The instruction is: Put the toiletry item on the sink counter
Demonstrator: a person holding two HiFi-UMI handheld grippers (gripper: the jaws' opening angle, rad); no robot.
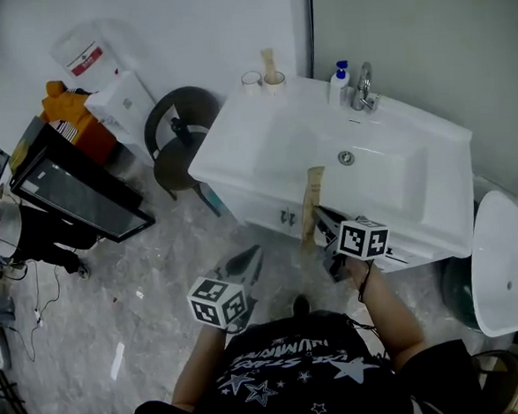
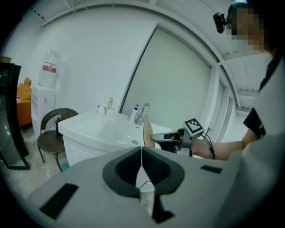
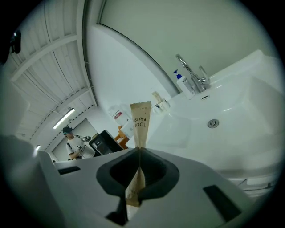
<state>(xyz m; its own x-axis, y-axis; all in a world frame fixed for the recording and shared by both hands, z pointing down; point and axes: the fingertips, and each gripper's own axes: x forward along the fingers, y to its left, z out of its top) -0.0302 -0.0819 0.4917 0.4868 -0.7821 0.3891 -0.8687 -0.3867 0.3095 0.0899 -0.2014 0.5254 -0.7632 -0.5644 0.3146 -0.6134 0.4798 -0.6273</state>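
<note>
Grey right gripper (image 3: 139,149): jaws clamped on the lower part of a tan toothbrush packet (image 3: 140,121), which is held upright.
Print on packet: "TOOT" and "BRUS" can be read; the remaining letters are cut off.
Packet's place: in the air at the front edge of the white sink counter (image 1: 237,146), seemingly not touching it.
Left gripper (image 2: 141,156): jaws pressed together on nothing, out over the floor.
Counter's back edge: faucet (image 1: 363,88), blue-pump bottle (image 1: 339,83), two cups (image 1: 262,80).
</note>
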